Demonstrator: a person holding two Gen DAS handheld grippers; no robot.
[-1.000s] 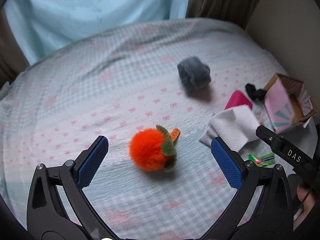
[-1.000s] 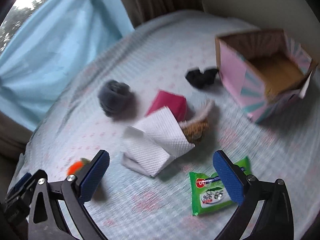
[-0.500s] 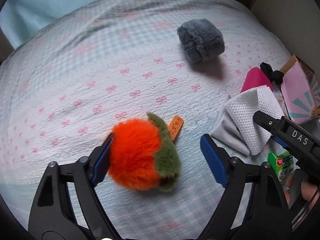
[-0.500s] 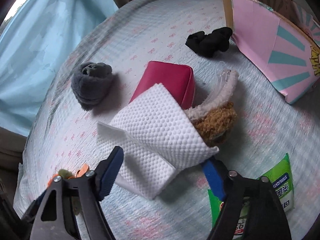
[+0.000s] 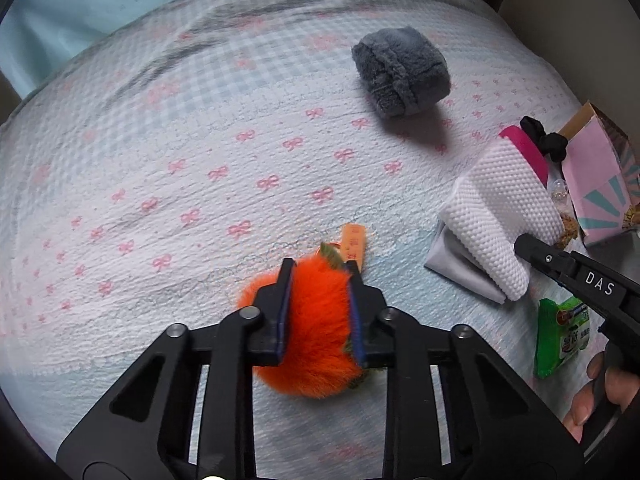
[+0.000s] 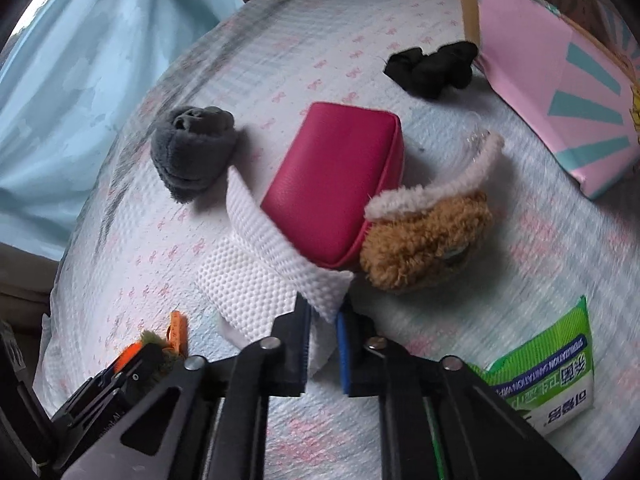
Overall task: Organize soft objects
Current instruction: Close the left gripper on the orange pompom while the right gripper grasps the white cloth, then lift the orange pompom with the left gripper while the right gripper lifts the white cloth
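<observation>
Two hand-held grippers at work over a bed [image 5: 168,184] covered in a white sheet printed with pink bows. The left gripper [image 5: 320,276] has its jaws closing on an orange plush ball [image 5: 316,320]; the blue pads press into the fur on both sides, and the ball rests on the sheet near the bed's near edge. A green leaf tuft and an orange tag [image 5: 354,244] project from the far side of the ball. The right gripper [image 6: 322,320] has its jaws drawn narrow on the near corner of a white mesh pouch [image 6: 256,280], which is pinched between the pads. This pouch lies on the sheet toward the bed's right side, and a magenta case [image 6: 336,188] sits partly within its open mouth. A brown curly plush with a cream trim [image 6: 428,236] lies touching the case on its right. A grey rolled fleece item [image 5: 400,72] rests apart, toward the far side of the bed. A black fabric bundle [image 6: 432,66] lies just beside a pink cardboard box with teal rays [image 6: 540,76] at the far right corner. A green wipes packet [image 6: 548,372] lies flat at the near right edge. A pale blue curtain [image 6: 80,72] hangs beyond the bed. Fingers [image 5: 588,400] of the person's right hand show on the right gripper's handle in the left wrist view.
</observation>
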